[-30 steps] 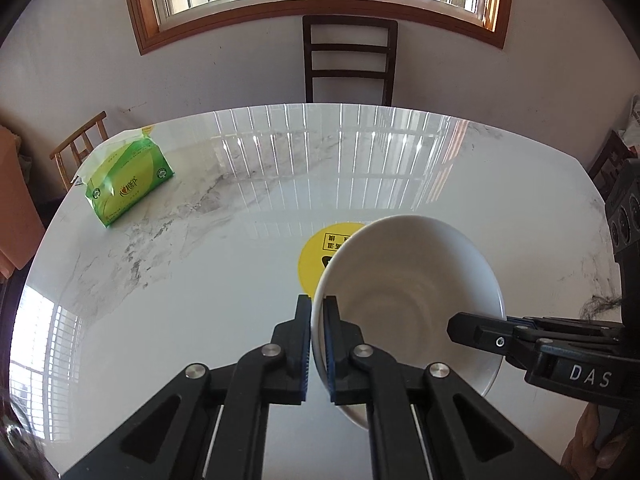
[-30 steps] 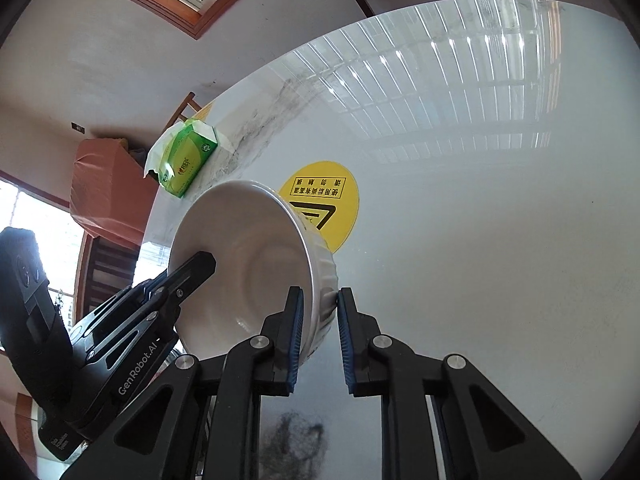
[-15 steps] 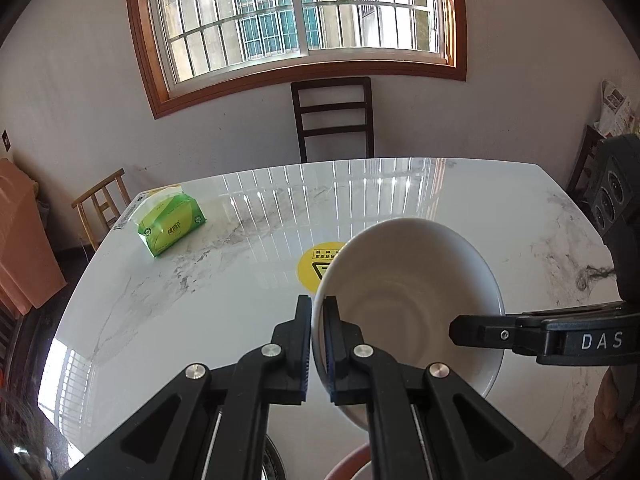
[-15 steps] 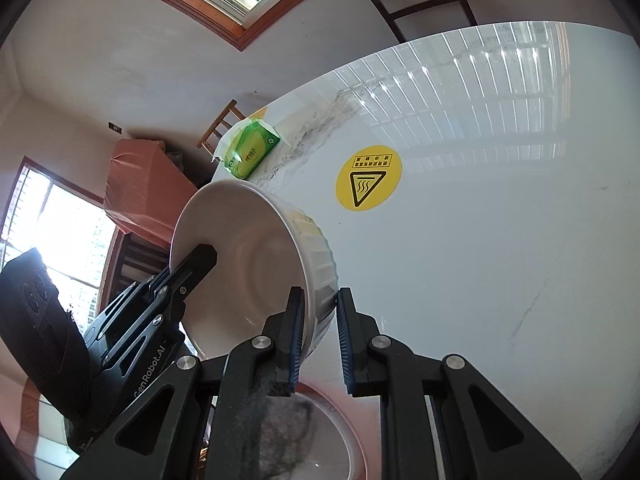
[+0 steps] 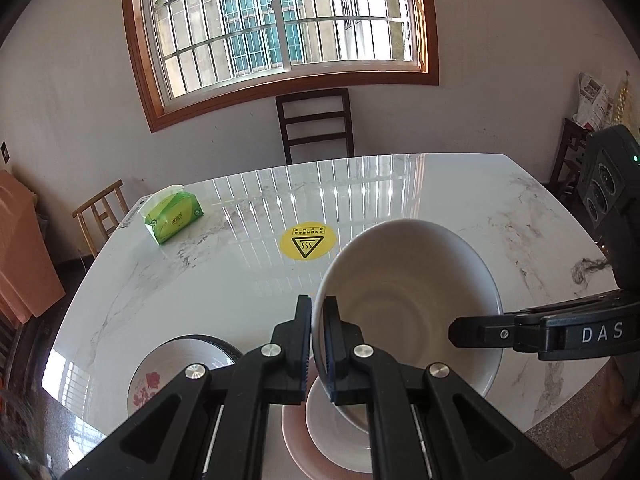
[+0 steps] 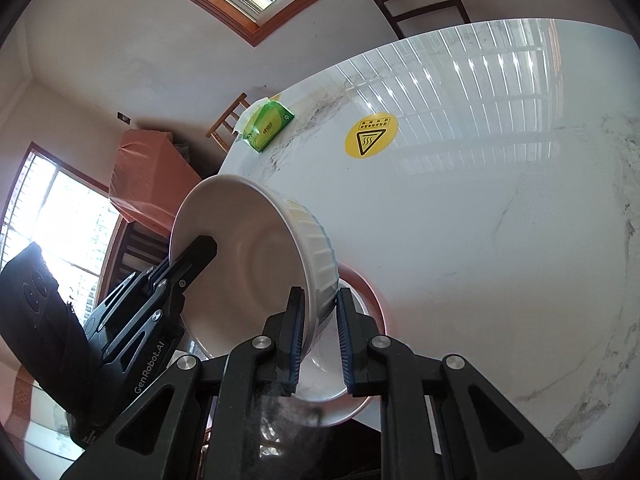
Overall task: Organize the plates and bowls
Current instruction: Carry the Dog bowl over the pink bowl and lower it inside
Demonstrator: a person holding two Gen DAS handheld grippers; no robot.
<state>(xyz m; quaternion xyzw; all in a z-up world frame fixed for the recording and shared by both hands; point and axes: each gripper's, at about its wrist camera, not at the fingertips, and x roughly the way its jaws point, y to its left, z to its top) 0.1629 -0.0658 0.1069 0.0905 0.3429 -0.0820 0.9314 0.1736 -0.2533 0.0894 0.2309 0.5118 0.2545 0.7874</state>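
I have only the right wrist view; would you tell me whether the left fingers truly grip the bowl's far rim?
Observer: Yes. In the left wrist view the left gripper has the rim of the bowl pinched between its fingers, one finger inside the bowl and one outside.
Operator: Thank you. Is there any other crockery beside the pink plate under the bowl?
Observer: Yes. A flowered plate lies on the table just left of the pink plate, near the table's front edge.
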